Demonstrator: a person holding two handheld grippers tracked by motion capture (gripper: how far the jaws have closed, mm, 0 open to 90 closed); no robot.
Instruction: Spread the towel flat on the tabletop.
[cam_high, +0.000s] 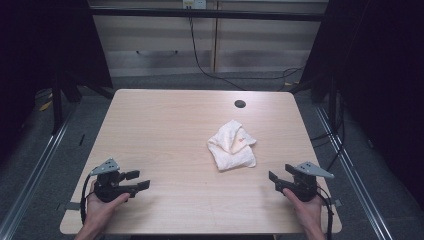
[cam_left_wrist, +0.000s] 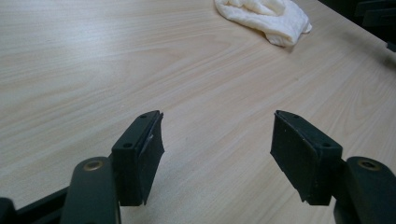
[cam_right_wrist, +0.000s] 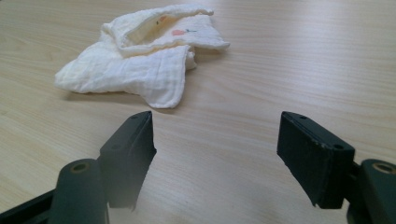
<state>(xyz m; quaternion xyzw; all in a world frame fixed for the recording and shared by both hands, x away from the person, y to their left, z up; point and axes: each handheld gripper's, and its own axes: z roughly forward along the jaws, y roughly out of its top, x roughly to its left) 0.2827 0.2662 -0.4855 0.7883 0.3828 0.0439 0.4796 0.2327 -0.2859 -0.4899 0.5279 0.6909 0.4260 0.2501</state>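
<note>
While the white cloth lies crumpled on the desk, right of centre and a little toward the far edge, both claws sit near the front edge, well apart from it and from each other. The left claw stands wide open and holds nothing; the right claw is likewise spread wide and empty, and it is the nearer of the two to the cloth. In the right gripper view the cloth shows a loose lower corner pointing toward the jaws, with a folded-over flap carrying a small pink mark on top.

The step in hand looks like the first reach for the cloth. To do it well, I would bring the right claw in low along the desk toward that free corner, keeping the jaws wide until one sits under or beside the edge, then close on a single layer. The left claw should approach the opposite side, which shows in its own view, so the fabric can be spread rather than dragged in a bunch.
</note>
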